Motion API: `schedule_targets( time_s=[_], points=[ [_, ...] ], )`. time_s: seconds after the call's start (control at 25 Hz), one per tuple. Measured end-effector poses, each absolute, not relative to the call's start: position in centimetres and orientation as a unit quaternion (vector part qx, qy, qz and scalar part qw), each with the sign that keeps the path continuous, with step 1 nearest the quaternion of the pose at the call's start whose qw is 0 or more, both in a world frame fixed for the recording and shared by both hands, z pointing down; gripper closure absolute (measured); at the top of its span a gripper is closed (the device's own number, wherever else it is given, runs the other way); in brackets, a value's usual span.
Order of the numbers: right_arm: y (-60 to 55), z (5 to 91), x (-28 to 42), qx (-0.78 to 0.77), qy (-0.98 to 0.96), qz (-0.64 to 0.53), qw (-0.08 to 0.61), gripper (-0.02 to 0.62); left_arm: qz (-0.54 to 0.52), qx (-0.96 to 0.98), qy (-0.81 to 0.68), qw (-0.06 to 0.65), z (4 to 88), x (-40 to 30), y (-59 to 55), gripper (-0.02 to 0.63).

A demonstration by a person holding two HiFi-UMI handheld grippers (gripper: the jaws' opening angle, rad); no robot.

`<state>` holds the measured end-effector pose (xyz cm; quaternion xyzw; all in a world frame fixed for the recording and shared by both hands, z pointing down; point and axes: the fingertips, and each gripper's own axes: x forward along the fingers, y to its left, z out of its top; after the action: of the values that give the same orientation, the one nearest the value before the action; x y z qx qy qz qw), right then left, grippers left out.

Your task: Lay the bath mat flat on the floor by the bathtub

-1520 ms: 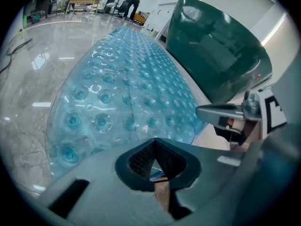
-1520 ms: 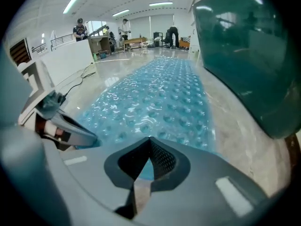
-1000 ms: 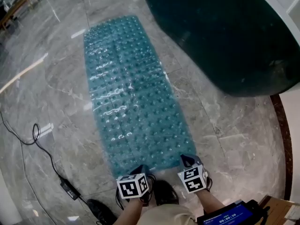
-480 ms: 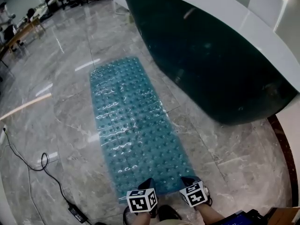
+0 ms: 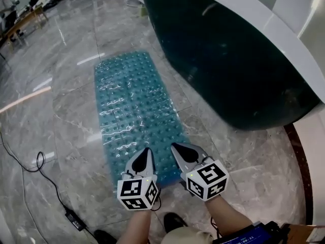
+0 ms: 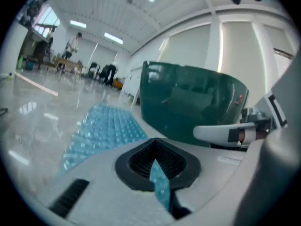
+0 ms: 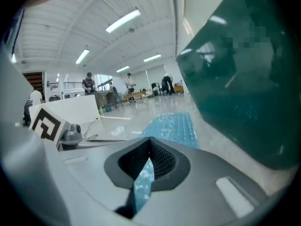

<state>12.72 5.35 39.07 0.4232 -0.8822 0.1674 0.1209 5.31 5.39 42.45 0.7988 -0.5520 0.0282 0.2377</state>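
A blue translucent bath mat (image 5: 133,103) with rows of bumps lies lengthwise on the grey marble floor. It runs away from me beside the dark green bathtub (image 5: 228,55) on the right. My left gripper (image 5: 145,152) and right gripper (image 5: 176,148) hover side by side over the mat's near end. Each is shut on the near edge, which is raised off the floor. In the left gripper view a strip of mat (image 6: 159,182) is pinched between the black pads. The right gripper view shows the same, a strip of mat (image 7: 141,184) caught in its jaws.
A black cable with a power adapter (image 5: 74,219) lies on the floor at the lower left. My shoe (image 5: 174,221) stands just behind the mat's near end. A device with a blue screen (image 5: 246,235) sits at the bottom right. People and furniture (image 5: 30,4) are far off.
Both grippers have come up and forward from the floor at the mat's near edge, carrying that edge with them over the mat. The head view has shifted too.
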Motion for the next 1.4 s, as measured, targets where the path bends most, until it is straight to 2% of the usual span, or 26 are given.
schedule_targets(
  time_s=[0.12,0.24,0.52,1.16,1.4],
  points=[
    [3.9,34.4,9.8,0.416,-0.9,0.105,0.072,0.586,0.0,0.808,-0.578,0.11,36.8,4.5,3.7,0.6],
    [4.2,31.0,8.4,0.417,-0.905,0.067,0.044,0.586,-0.019,0.809,-0.585,0.061,33.0,4.5,3.5,0.6],
    [4.6,29.3,7.9,0.438,-0.897,0.043,0.04,0.586,-0.058,0.801,-0.595,0.043,29.0,4.4,3.6,0.6],
    [4.6,28.6,8.0,0.45,-0.892,0.027,0.04,0.586,-0.049,0.801,-0.595,0.047,29.4,4.7,3.7,0.6],
    [4.7,28.1,7.9,0.442,-0.896,0.051,0.013,0.586,-0.047,0.8,-0.596,0.049,29.6,4.7,3.7,0.6]
  ],
)
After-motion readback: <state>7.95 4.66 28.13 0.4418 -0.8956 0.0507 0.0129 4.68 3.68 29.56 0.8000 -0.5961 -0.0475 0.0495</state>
